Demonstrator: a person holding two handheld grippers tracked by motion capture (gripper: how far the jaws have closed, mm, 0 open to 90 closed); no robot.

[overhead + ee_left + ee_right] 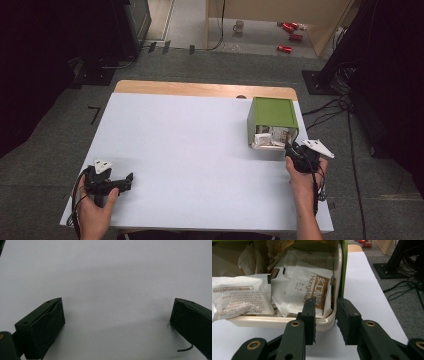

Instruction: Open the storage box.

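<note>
A green box (272, 114) lies on its side at the table's right, its cream-rimmed mouth (274, 321) facing me. White packets (312, 287) are crammed inside, one with a brown label. My right gripper (291, 148) is at the mouth's lower right corner. In the right gripper view its jaws (325, 301) stand narrowly apart astride the rim's right wall, one in front of the packets and one outside. I see no pad pressing. My left gripper (131, 181) rests at the front left of the table, and its jaws (117, 301) are wide open over the bare white surface.
The white table (190, 150) has a wooden strip (200, 89) along its far edge. Its right edge runs close beside the box. Cables (330, 107) lie on the floor to the right. A mug (239, 26) and red cans (290, 30) lie on the floor beyond the table.
</note>
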